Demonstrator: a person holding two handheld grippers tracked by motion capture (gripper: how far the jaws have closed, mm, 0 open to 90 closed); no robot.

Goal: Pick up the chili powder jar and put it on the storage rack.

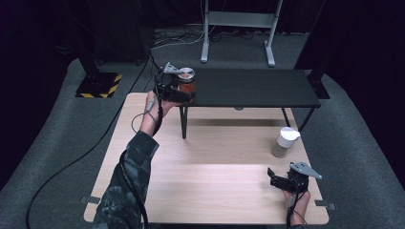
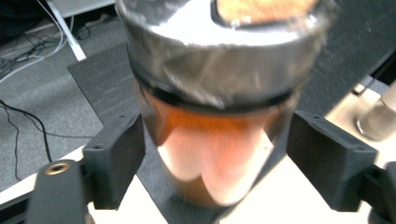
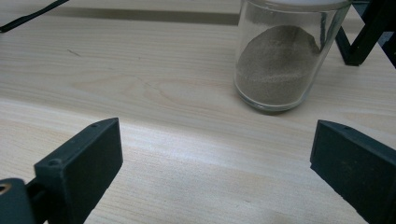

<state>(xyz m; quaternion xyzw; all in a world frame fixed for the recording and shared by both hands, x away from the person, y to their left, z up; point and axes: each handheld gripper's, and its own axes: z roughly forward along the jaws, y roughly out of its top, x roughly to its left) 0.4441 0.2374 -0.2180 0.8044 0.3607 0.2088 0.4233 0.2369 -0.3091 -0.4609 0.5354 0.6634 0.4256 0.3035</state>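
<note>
A glass jar (image 1: 186, 82) with a silver lid and orange contents is at the left end of the black shelf (image 1: 258, 88). My left gripper (image 1: 175, 90) is shut on the jar (image 2: 215, 140), one black jaw against each side of the glass below the lid; the left gripper view is blurred. A second jar (image 1: 285, 142), with a white lid and grey-brown powder, stands on the wooden table (image 1: 215, 176) at the right. My right gripper (image 1: 273, 180) hovers near the table's front right corner. It is open and holds nothing, with the powder jar (image 3: 280, 70) a little beyond its jaws.
The black shelf stands on thin legs over the table's far half. Grey carpet surrounds the table, with cables, a yellow-and-black striped base (image 1: 98, 86) at the far left and a white frame's feet (image 1: 239, 28) behind the shelf.
</note>
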